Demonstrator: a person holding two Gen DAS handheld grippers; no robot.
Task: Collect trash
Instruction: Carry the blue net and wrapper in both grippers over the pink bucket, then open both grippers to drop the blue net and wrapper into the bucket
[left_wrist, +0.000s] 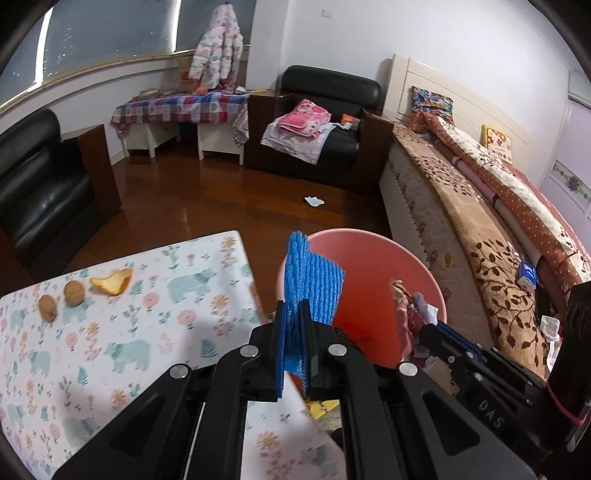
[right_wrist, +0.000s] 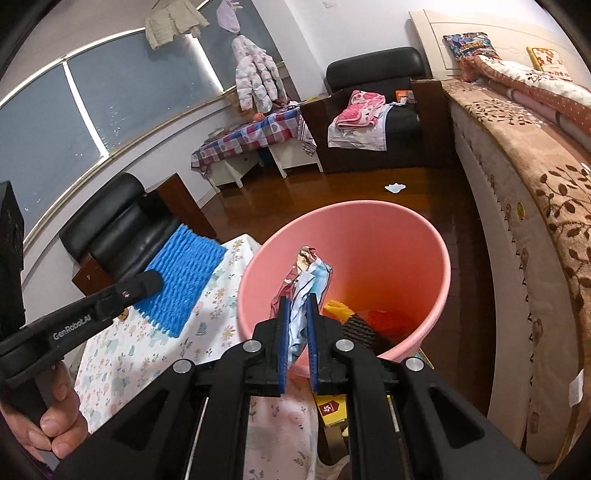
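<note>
Left gripper (left_wrist: 293, 325) clamps the blue foam net (left_wrist: 314, 280); right gripper (right_wrist: 298, 325) pinches crumpled wrappers (right_wrist: 306, 273). The pink bin (right_wrist: 436, 258) sits just ahead, below both. We centre each over its mouth before releasing.

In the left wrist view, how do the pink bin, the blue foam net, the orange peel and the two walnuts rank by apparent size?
Largest to smallest, as they look:
1. pink bin
2. blue foam net, though it is nearest the camera, held in the left gripper
3. orange peel
4. two walnuts, alike, so unranked
</note>
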